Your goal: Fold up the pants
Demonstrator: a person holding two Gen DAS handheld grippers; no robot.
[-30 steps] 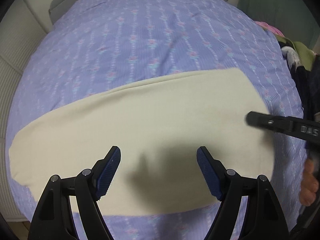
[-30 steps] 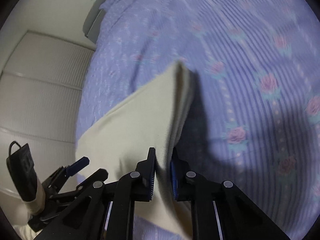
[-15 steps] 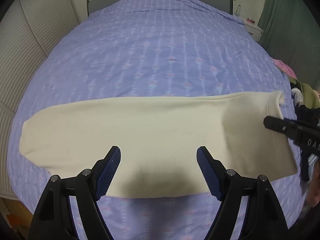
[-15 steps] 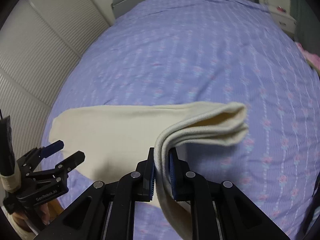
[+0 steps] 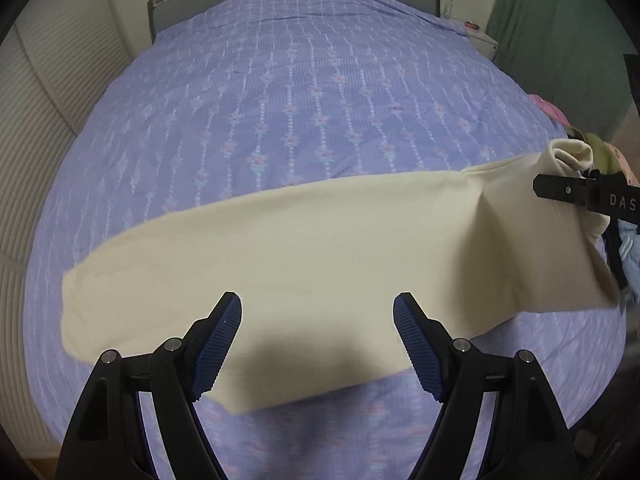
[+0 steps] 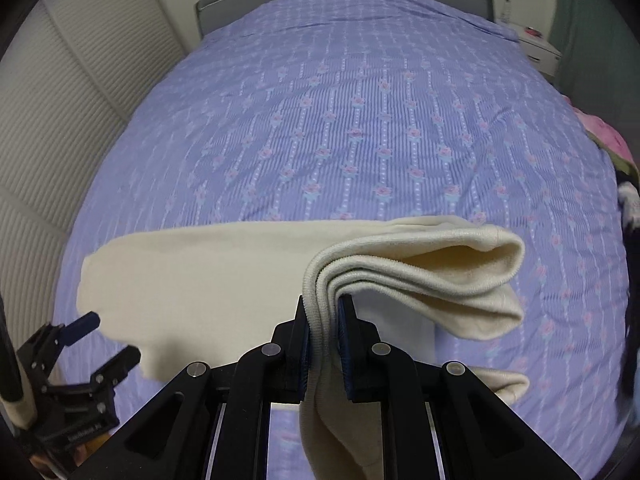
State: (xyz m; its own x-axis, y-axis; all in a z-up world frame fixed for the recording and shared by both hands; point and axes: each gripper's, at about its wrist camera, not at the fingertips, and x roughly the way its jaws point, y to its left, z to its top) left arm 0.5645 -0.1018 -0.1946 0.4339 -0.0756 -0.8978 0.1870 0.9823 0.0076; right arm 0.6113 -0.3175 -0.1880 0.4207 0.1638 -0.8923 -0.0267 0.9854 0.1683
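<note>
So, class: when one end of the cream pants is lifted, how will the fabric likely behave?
Probably floppy: the cream pants droop in loose folds beside the right gripper. Probably light, since one pinch lifts that end. Likely grippy rather than slippery, judging by the fuzzy, ribbed edge.

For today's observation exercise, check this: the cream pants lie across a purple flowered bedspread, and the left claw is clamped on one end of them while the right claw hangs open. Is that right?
Not quite: the claws are swapped. The right wrist view shows the right claw shut on the cream pants, and the left claw hangs open above them. The purple flowered bedspread is right.
</note>
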